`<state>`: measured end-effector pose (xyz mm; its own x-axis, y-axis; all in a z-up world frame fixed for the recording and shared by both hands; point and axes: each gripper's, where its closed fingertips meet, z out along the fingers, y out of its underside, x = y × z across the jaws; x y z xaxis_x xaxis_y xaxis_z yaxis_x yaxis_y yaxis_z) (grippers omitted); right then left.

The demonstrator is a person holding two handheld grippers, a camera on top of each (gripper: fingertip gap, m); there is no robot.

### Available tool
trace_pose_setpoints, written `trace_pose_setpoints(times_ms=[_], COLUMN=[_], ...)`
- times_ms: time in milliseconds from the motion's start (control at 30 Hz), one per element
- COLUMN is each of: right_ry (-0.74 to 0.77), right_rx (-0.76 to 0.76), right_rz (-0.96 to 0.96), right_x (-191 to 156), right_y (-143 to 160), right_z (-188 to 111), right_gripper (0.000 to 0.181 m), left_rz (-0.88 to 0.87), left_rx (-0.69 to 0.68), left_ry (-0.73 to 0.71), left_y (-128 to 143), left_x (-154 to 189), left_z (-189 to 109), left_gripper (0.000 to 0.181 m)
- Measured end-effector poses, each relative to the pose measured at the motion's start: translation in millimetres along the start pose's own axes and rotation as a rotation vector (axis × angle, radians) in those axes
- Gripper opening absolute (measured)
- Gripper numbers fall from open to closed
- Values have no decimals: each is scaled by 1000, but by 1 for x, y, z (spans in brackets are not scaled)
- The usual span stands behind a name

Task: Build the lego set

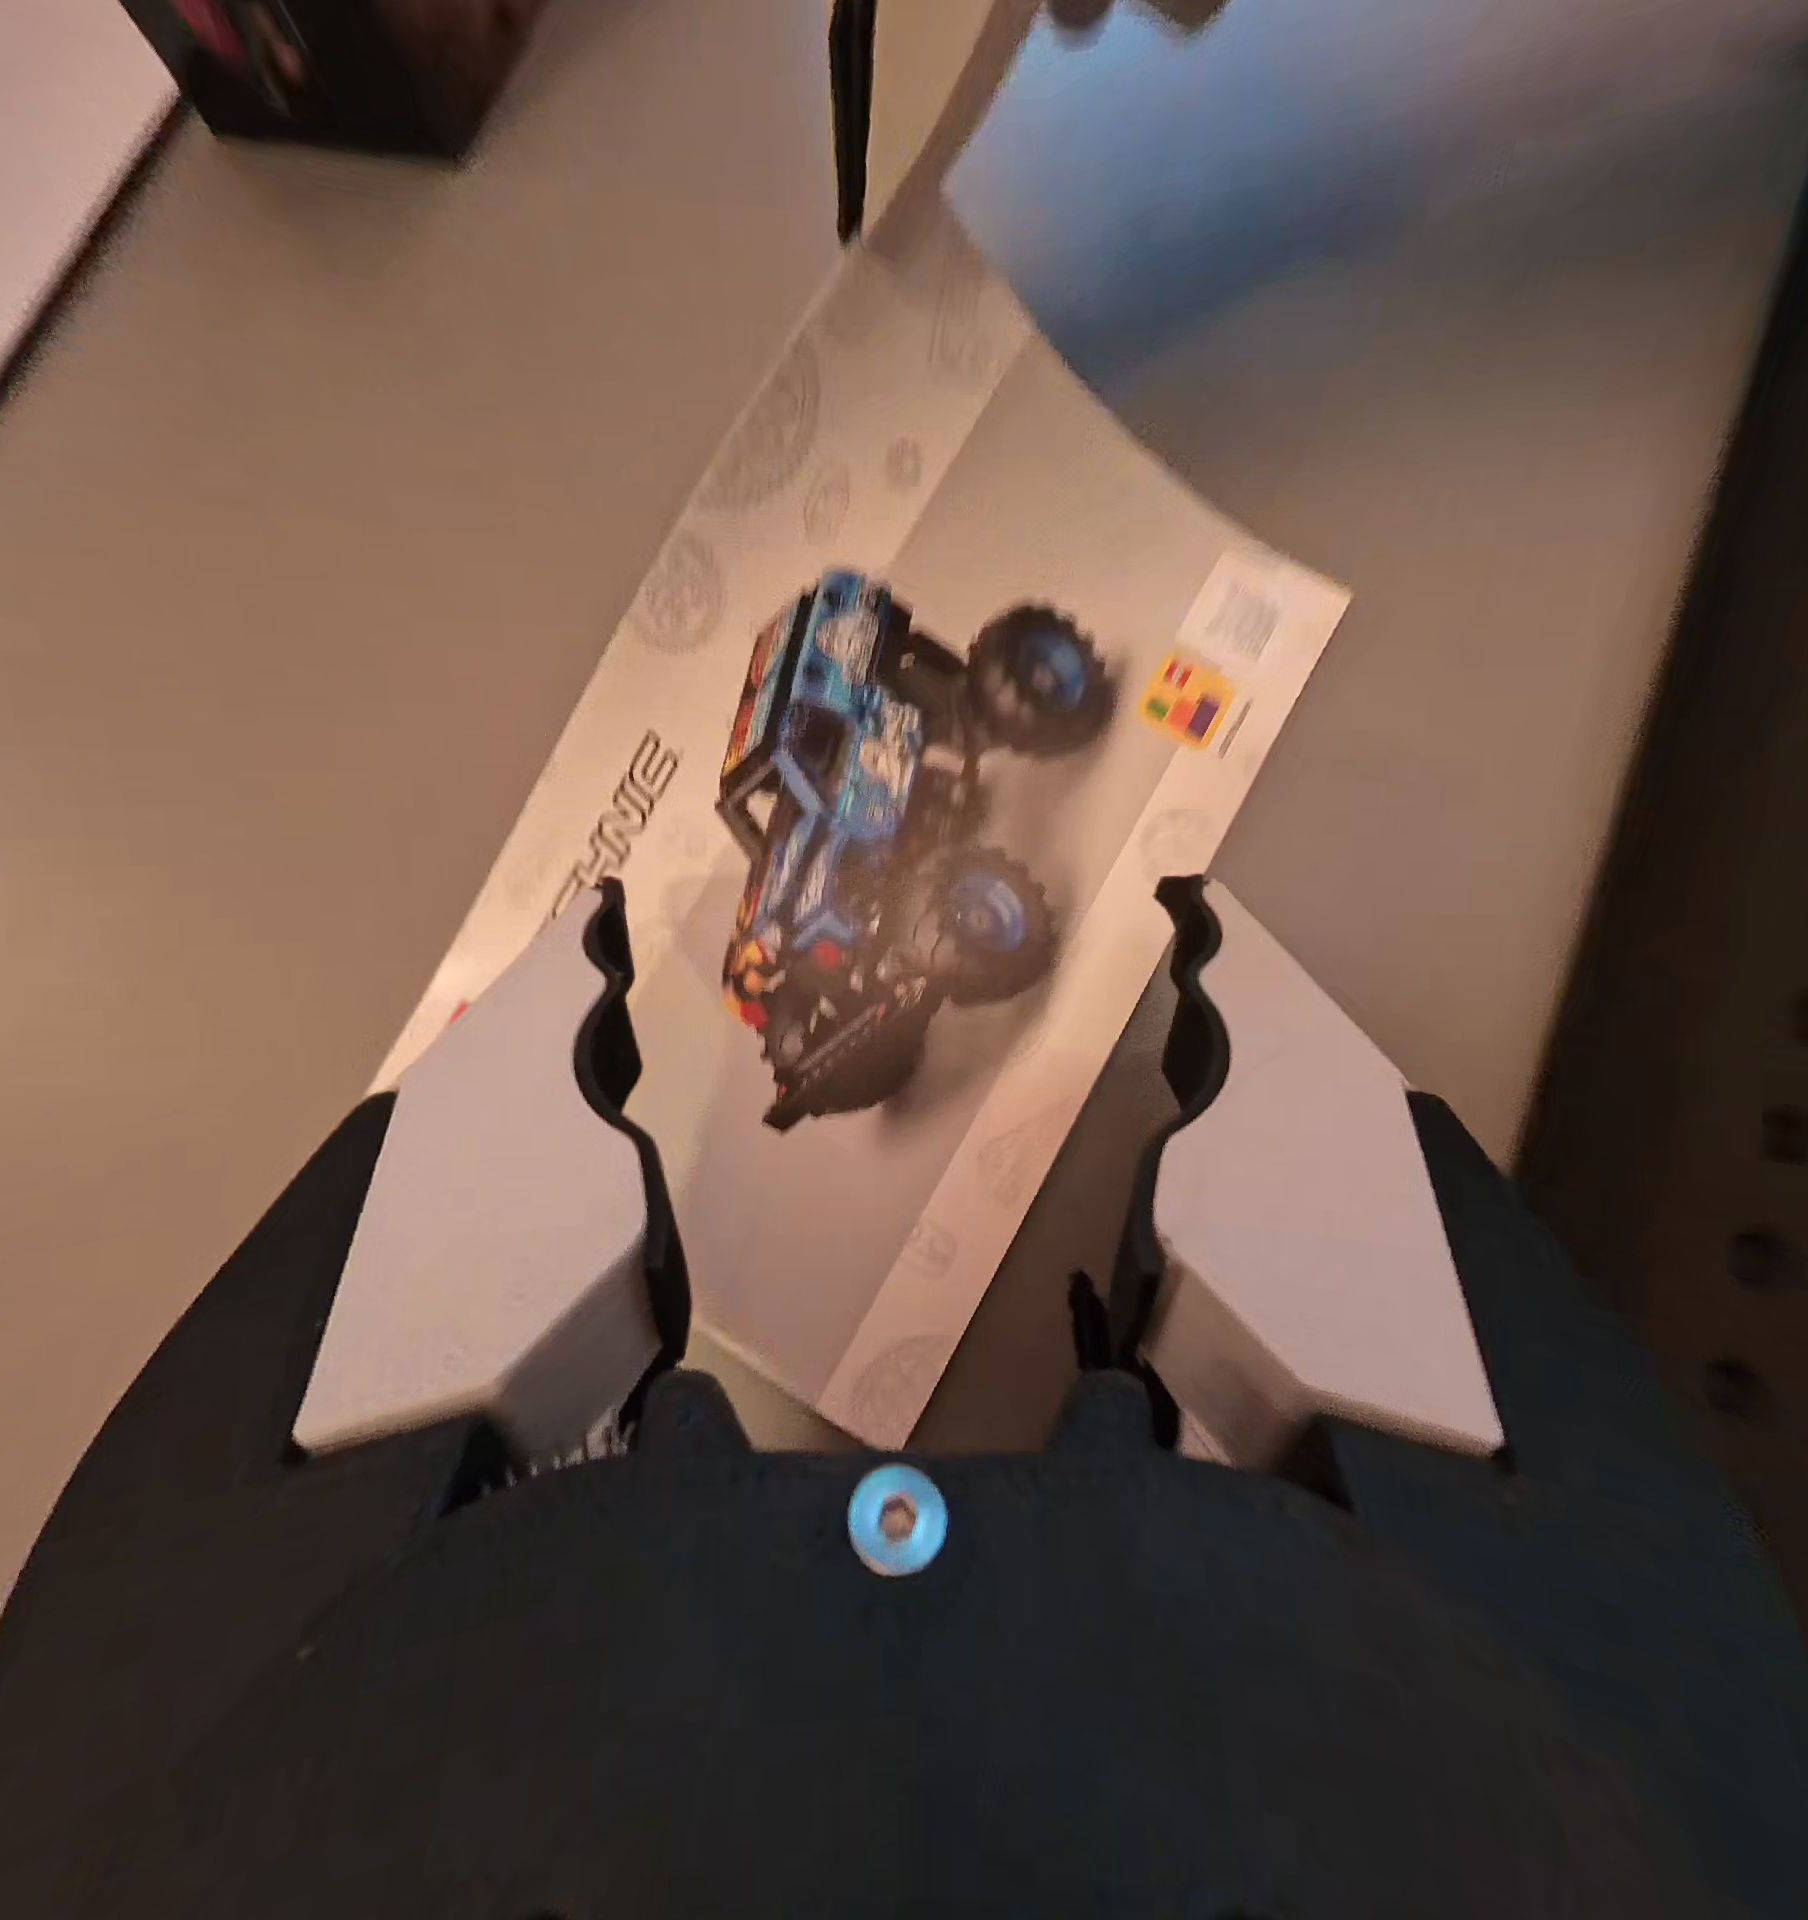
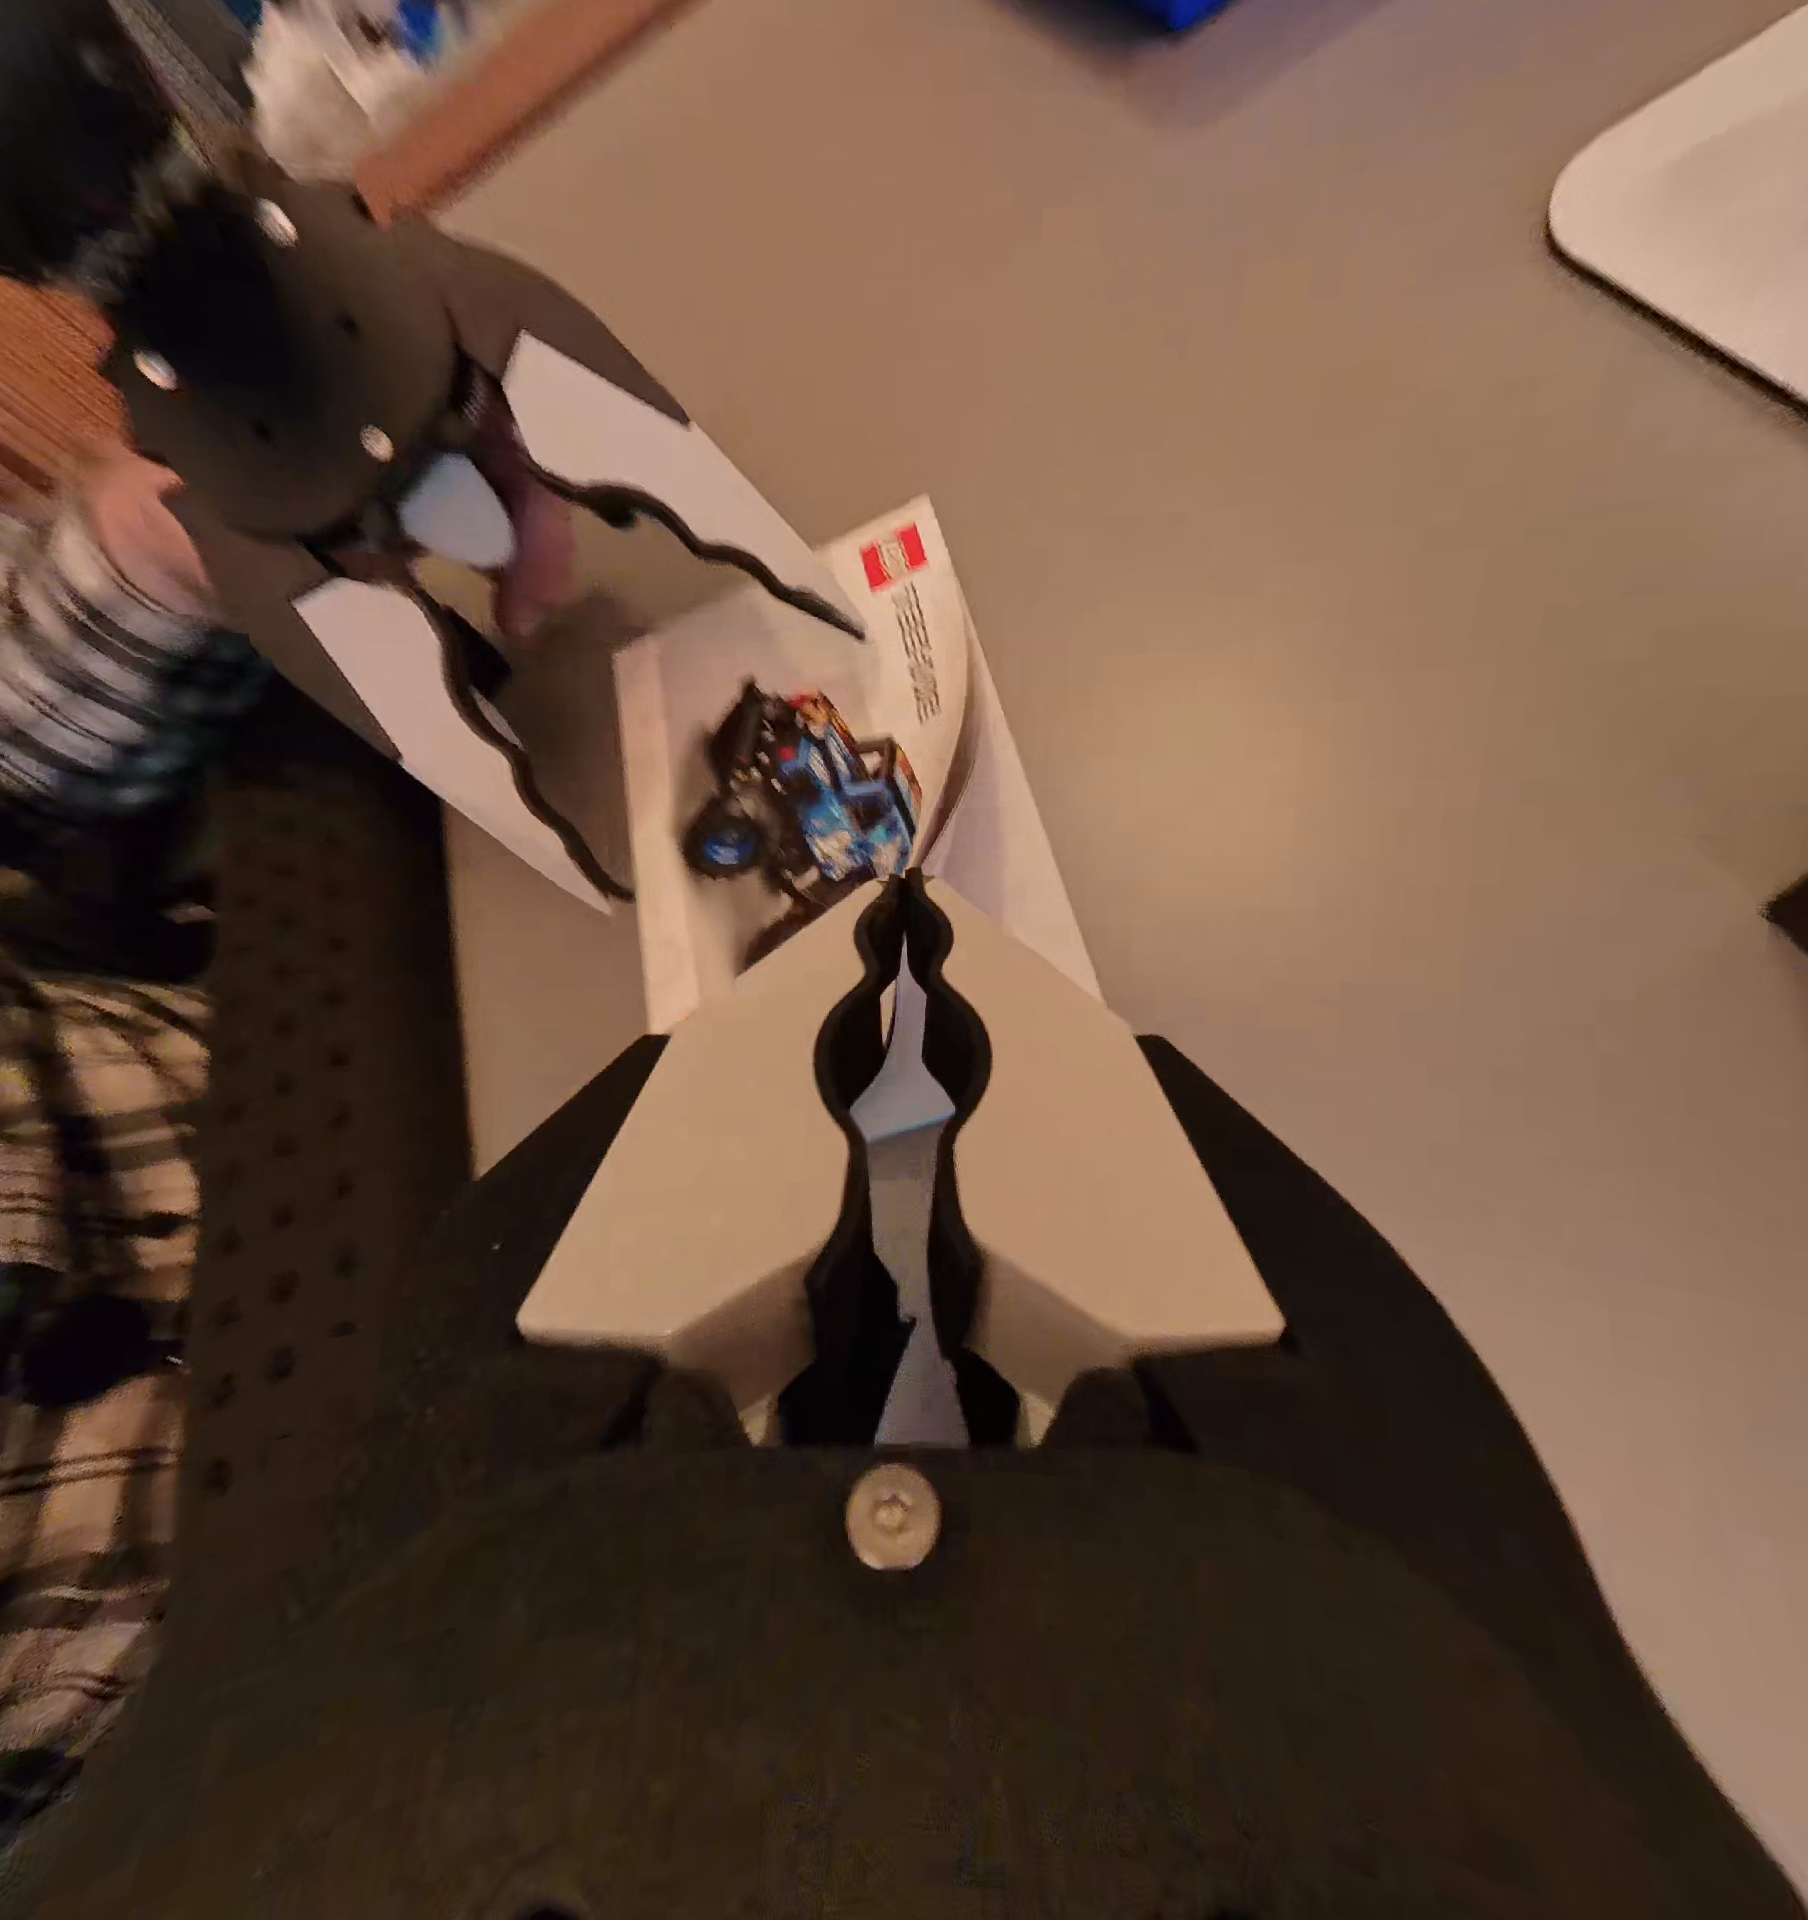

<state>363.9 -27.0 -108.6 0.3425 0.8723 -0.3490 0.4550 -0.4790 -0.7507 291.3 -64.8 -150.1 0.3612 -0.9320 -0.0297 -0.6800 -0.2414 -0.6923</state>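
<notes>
Left tongs [image 1: 895, 1049] spread wide, hovering over the instruction booklet [image 1: 983, 727], nothing gripped. Booklet lies on the grey surface [image 1: 308, 623], cover up, far page lifted at 1 o'clock. Right tongs [image 2: 905, 894] pinched narrow on the booklet's [image 2: 796, 769] page edge, tips closed on paper. Dark box [image 1: 339, 73] at 11 o'clock in left wrist view. White board [image 2: 1731, 208] at 2 o'clock in right wrist view.

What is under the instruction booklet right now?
The instruction booklet lies on the grey table, and its far cover edge is pinched and lifted by the right gripper. Anything beneath its flat part is hidden.
</notes>
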Motion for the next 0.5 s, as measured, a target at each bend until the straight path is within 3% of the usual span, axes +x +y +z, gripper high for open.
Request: trace_pose_setpoints(times_ms=[233,500], right_ry=[-209,-255], right_rx=[193,280], right_rz=[103,134], right_x=[-40,-58], right_y=[-50,-73], right_z=[1,18], right_gripper=[0,0], left_rz=[-157,-457], left_rx=[206,383], left_ry=[80,231], left_y=[-56,-74], left_x=[12,13], left_z=[-16,-31], left_gripper=[88,99])
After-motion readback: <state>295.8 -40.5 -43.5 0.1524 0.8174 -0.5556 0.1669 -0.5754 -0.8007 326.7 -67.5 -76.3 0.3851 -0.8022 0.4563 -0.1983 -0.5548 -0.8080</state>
